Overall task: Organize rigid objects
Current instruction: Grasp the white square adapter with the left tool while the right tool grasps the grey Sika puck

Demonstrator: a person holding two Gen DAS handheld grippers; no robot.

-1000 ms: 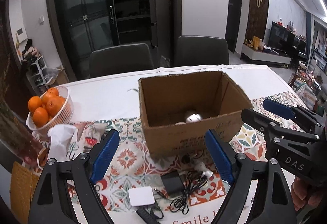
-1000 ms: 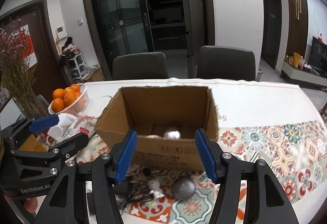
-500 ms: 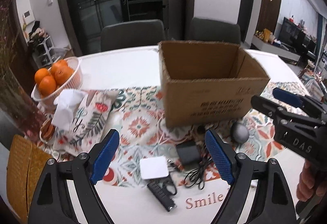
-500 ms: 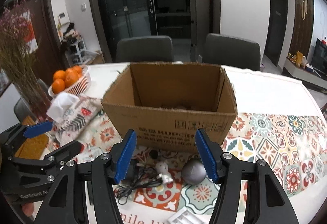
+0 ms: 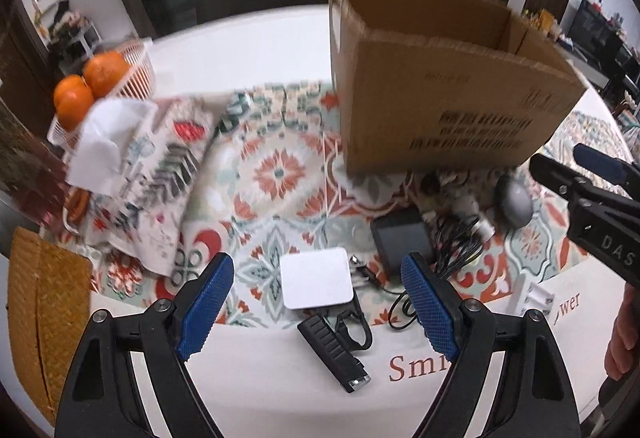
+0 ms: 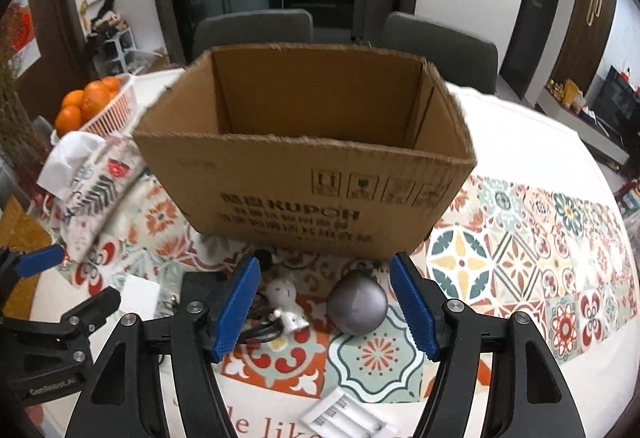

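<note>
A white surface (image 6: 532,142) carries a patterned cloth (image 6: 520,238), and on it an open cardboard box (image 6: 304,174) stands behind the small clutter. A basket (image 5: 136,74) of oranges (image 5: 106,67) and a tissue pack (image 5: 132,174) lie off to the left. The left gripper (image 5: 316,302) hangs with fingers apart above a white square block (image 5: 316,283), beside a black adapter (image 5: 402,242) and cables (image 5: 456,250). The right gripper (image 6: 326,308), its fingers apart and just opening, frames a grey ball (image 6: 357,308) and a white figurine (image 6: 285,302), touching neither. A black stick (image 5: 334,354) and a white holder (image 6: 348,418) lie nearest.
</note>
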